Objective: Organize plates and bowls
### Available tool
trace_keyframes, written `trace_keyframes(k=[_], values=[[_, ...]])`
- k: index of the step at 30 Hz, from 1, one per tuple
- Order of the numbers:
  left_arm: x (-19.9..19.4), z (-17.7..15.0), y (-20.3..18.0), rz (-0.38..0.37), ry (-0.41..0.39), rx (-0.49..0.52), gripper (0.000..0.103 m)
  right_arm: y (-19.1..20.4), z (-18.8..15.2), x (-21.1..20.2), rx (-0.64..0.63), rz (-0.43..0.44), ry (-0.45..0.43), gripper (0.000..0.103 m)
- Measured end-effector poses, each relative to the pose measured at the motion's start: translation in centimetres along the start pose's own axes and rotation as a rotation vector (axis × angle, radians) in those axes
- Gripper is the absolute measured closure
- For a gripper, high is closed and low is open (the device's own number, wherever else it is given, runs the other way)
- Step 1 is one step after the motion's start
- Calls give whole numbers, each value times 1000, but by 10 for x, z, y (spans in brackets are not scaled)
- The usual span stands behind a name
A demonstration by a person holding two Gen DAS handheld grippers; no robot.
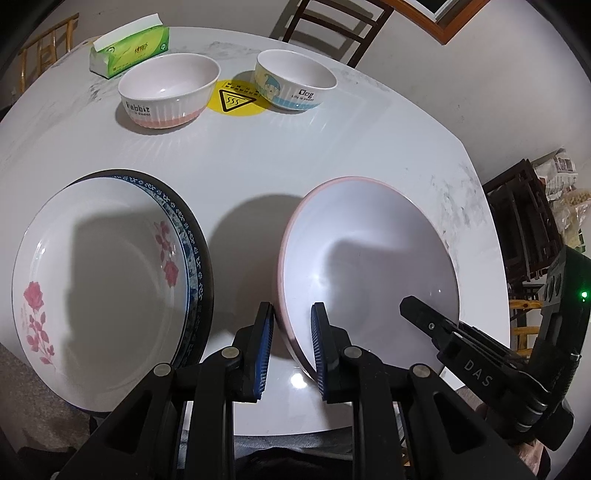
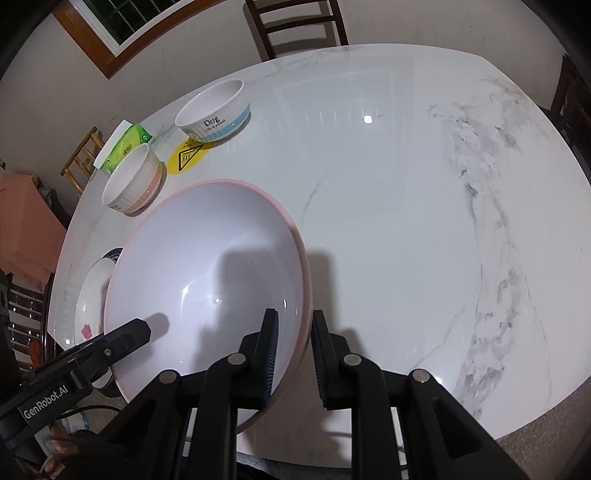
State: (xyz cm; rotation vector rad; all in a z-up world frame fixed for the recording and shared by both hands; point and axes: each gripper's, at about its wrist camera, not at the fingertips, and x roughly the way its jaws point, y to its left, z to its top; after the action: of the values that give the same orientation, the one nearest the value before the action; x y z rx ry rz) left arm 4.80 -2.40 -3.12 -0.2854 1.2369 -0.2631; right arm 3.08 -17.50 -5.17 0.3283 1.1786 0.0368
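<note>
A large white bowl with a pink outside (image 1: 369, 258) (image 2: 207, 280) hangs between both grippers near the table's front edge. My left gripper (image 1: 292, 332) is shut on its left rim, one blue pad inside and one outside. On the right rim my right gripper (image 2: 295, 349) is shut the same way. Each view shows a finger of the other gripper (image 1: 421, 314) (image 2: 129, 332) reaching over the far rim. A rose-patterned plate (image 1: 99, 295) (image 2: 92, 295) lies on a blue-rimmed plate (image 1: 195, 254) to the left. Whether the bowl touches the table I cannot tell.
At the back of the marble table (image 1: 295, 166) stand a "Rabbit" bowl (image 1: 166, 92) (image 2: 133, 181) and a "Dog" bowl (image 1: 295, 81) (image 2: 214, 114). Between them is a yellow warning sticker (image 1: 236, 101). A green tissue pack (image 1: 129, 48) lies behind them, and a chair (image 1: 332, 22) stands beyond.
</note>
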Motion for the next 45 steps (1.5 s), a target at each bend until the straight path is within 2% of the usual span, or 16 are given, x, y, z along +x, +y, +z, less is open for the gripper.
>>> trace_keyframes(k=[27,33,45], values=[[9,-7,0,-15,18,20,86,-9,-8,-3,37,5,6,81],[8,-8,3,-23,21,13,84,-8,-7,-6,37,13,-12,75],[-4,-6,13,-27,-11,-7,80,-20,0,-22,69,-4,-79,75]])
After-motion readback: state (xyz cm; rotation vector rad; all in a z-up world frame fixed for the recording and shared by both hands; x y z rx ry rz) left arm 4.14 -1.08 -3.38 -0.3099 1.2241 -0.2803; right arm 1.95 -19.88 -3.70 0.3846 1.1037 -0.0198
